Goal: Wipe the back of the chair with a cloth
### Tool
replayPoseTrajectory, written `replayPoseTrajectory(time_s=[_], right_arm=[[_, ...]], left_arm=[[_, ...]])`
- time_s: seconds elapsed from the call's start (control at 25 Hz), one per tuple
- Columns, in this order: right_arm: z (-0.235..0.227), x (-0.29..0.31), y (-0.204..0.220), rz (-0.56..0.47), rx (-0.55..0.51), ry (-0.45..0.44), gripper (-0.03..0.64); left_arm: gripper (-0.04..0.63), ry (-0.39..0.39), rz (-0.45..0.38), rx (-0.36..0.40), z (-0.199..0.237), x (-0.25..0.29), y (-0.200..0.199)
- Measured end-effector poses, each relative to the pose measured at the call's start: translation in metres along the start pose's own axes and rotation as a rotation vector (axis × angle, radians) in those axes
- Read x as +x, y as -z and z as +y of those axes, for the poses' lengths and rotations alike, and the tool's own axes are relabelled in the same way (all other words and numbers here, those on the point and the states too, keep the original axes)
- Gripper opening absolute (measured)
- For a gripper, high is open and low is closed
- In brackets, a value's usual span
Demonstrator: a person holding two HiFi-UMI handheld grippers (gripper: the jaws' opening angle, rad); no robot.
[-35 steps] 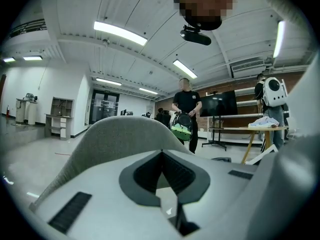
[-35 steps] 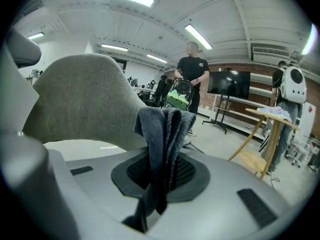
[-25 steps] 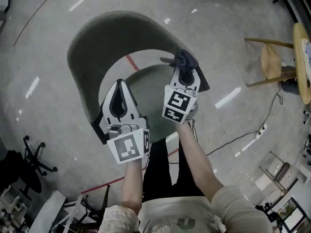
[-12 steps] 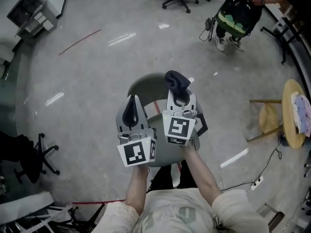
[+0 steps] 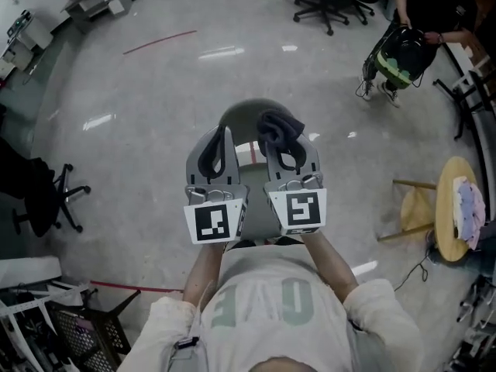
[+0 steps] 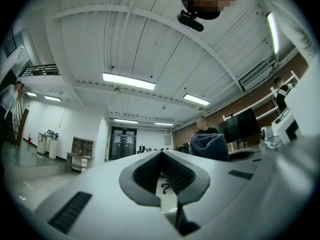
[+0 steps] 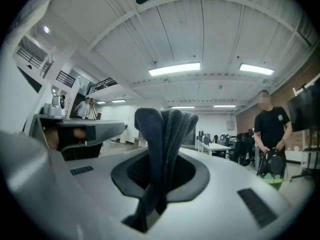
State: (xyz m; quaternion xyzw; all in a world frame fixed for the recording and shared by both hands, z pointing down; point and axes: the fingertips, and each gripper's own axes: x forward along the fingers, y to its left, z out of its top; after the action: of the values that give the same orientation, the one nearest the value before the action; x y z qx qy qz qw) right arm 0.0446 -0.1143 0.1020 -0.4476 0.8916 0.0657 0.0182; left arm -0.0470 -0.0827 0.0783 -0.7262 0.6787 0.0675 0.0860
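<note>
The jaws of the right gripper [image 7: 161,176] are clamped on the dark cloth [image 7: 165,129], those of the left gripper [image 6: 162,176] pressed together empty (both held above the grey chair [image 5: 246,111]), so the cloth is judged due to be lowered onto the chair's back and drawn across.

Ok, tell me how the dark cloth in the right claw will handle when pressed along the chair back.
The cloth stands bunched in folds above the right claw, so it is likely soft and floppy. Its ribbed, towel-like surface probably grips rather than slides. It looks light: the shut claw holds it by one pinch.
</note>
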Motion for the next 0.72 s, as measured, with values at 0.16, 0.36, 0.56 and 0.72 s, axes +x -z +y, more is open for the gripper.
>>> replayPoseTrajectory(time_s=[0.16, 0.36, 0.56, 0.72], right_arm=[[-0.003, -0.017, 0.005, 0.01, 0.024, -0.026, 0.058], [-0.01, -0.028, 0.006, 0.029, 0.043, -0.038, 0.058], [-0.009, -0.033, 0.006, 0.031, 0.049, -0.03, 0.058], [-0.013, -0.035, 0.003, 0.028, 0.043, -0.028, 0.058]], left_arm=[[0.012, -0.013, 0.007, 0.009, -0.005, -0.015, 0.001], [0.012, -0.033, 0.004, 0.002, -0.011, -0.022, -0.004], [0.012, -0.033, 0.001, 0.013, -0.013, -0.024, -0.007], [0.012, -0.037, -0.004, 0.011, -0.016, -0.022, -0.009]])
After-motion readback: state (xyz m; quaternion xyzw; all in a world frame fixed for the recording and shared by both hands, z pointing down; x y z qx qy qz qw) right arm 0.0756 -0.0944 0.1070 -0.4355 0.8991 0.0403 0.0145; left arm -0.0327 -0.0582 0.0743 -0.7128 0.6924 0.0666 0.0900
